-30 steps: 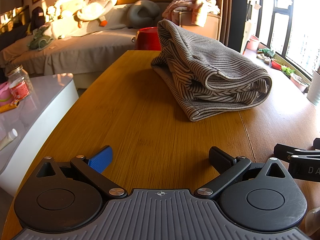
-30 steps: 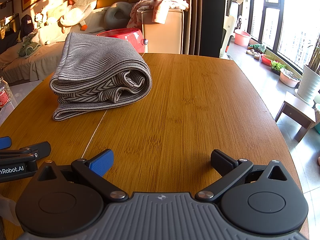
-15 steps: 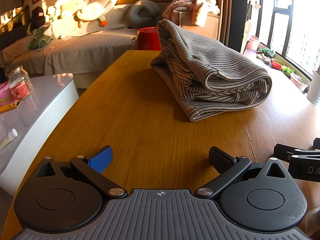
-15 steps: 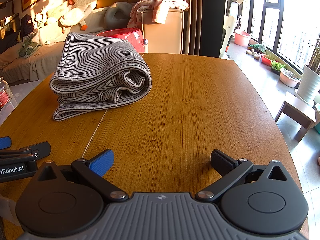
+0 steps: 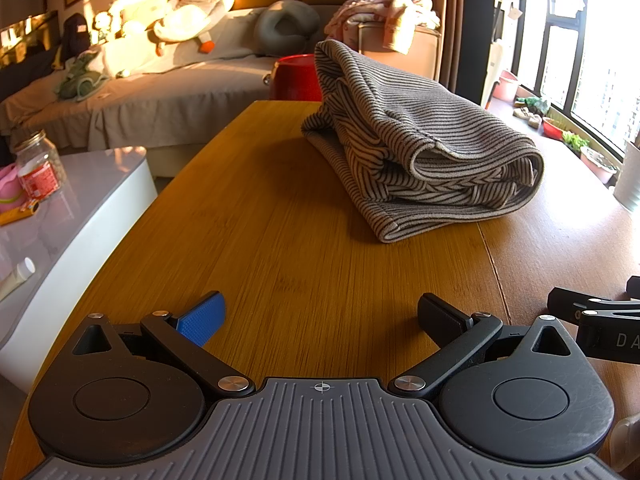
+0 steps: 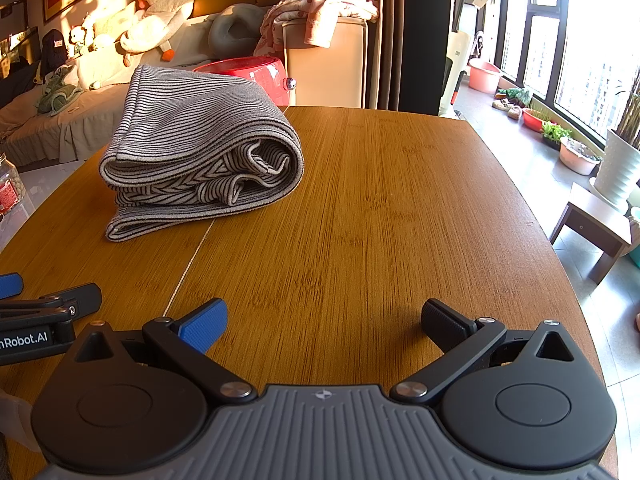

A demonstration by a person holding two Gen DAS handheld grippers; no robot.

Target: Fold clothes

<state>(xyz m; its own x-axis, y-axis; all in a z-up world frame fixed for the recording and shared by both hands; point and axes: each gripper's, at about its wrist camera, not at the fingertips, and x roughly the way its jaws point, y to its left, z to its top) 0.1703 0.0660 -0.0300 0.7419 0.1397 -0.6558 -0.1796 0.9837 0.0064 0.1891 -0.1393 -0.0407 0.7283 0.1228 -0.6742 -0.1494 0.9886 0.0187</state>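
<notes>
Far left, off my surface [image 5: 248, 240]: a pale side counter [image 5: 80, 200] carrying a jar [image 5: 38, 166], with a sofa [image 5: 160, 92] and a plush duck [image 5: 196, 8] behind it. My left tool [image 5: 320, 314] sits low at the near edge, blue pad and black pad spread wide apart, nothing between them. From this tool the striped garment [image 5: 420, 140] lies ahead and to the right, well apart from the fingertips, resting on bare wood near the middle of the surface toward its far end. It reads as a thick folded bundle: smooth top layer, open layered edges facing me, bottom layer sticking out toward the near side. Its long axis appears to run from near-right to far-left in the left view. Moving right, my right tool [image 6: 324, 318] is likewise wide open and empty, just beside the left one; its neighbour's fingertips show at the left rim of the right view. From here the garment [image 6: 200, 152] lies ahead and to the left, so it sits roughly between the two lines of sight; I can't call either tool clearly nearer. Judgement: folding looks essentially done; any tidy-up would mean both tools reaching forward and inward. Far right: windows [image 6: 580, 40], potted plants [image 6: 616, 168] on the floor.
</notes>
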